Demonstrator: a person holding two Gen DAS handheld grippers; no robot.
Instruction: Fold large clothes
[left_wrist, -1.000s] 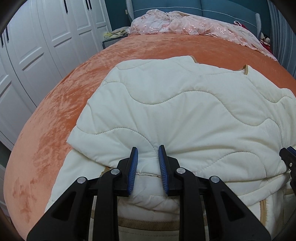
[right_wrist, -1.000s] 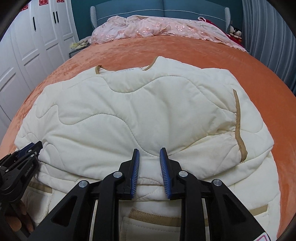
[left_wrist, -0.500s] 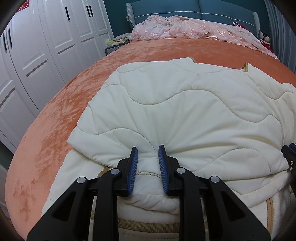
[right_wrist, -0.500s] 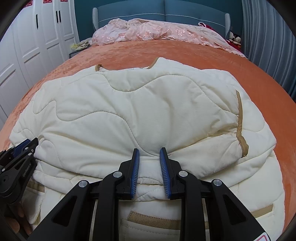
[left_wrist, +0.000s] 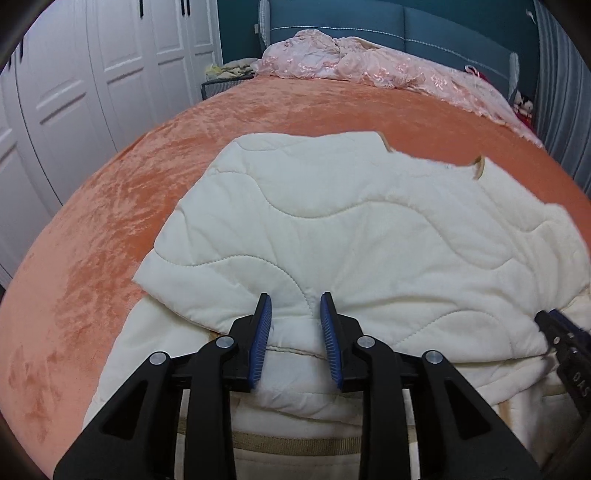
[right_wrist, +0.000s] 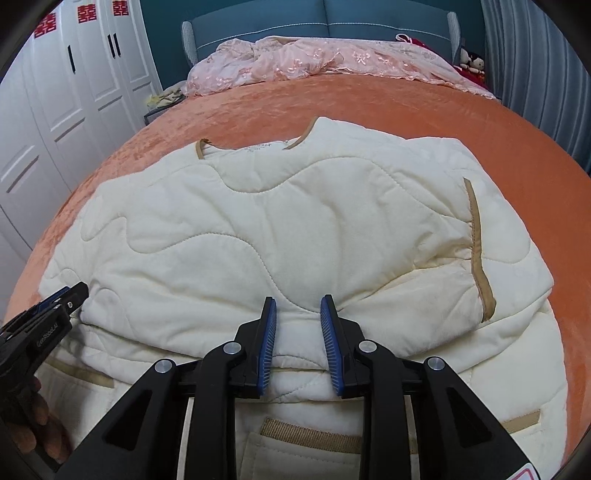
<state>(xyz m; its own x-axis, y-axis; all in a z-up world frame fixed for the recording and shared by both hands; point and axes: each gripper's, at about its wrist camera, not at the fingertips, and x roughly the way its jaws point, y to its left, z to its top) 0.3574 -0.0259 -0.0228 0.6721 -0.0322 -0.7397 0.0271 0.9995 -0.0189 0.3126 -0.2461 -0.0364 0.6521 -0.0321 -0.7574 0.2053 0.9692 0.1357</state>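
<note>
Left gripper (left_wrist: 295, 317): clamped on quilted jacket (left_wrist: 369, 236) folded edge.
Right gripper (right_wrist: 298, 321): likewise pinching the fold.
Purpose: paired grips keep the fold even over the bedspread (right_wrist: 369, 99).

Each hand-held gripper, left (left_wrist: 295, 317) and right (right_wrist: 298, 321), has matte black angular plastic arms with triangular cutouts, silver round screws at the joints, and ribbed blue pads (left_wrist: 261, 343) lining its fingers.
</note>
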